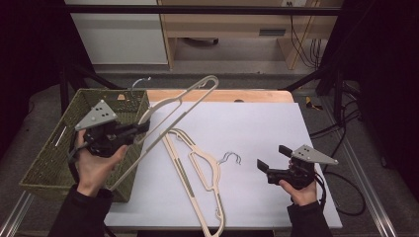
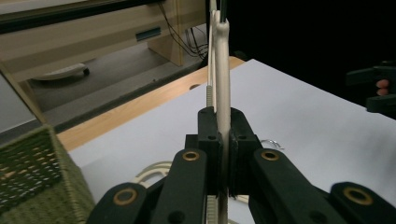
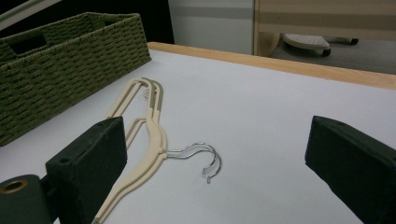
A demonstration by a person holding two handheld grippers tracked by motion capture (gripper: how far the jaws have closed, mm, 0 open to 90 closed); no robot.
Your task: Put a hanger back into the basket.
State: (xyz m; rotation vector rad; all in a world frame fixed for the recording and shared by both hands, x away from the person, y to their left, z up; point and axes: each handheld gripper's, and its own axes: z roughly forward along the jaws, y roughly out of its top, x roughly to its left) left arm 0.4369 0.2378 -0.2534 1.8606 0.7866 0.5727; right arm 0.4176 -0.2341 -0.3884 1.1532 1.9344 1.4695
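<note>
The left gripper (image 1: 141,129) is clamped on a cream hanger (image 1: 180,101), its jaws pinched tight on the flat plastic of one arm. The hanger is lifted off the table and tilted, its metal hook (image 1: 140,82) above the far rim of the woven basket (image 1: 49,165), its lower end down by the basket's near corner. The step in hand appears to be moving hangers from the table into the basket, one at a time.

The right gripper (image 1: 271,160) hovers low over the white table top (image 1: 276,123), jaws spread wide and holding nothing. In the right gripper view it faces the stacked hangers (image 3: 154,126) lying flat just beside the basket, their two wire hooks (image 3: 205,158) pointing toward it.

Next move, as judged: swing the held hanger left and lower it until its whole length sits inside the basket walls, then release. The hanger looks about as long as the basket, so it probably has to go in along the long side.

Edges and room:
- The basket overhangs the table's left edge; pressing on its outer rim could tip it.
- The table's right half is bare, giving the right gripper free room to approach.
- The flat hangers lie close under the raised one; lowering too early could snag them.
</note>
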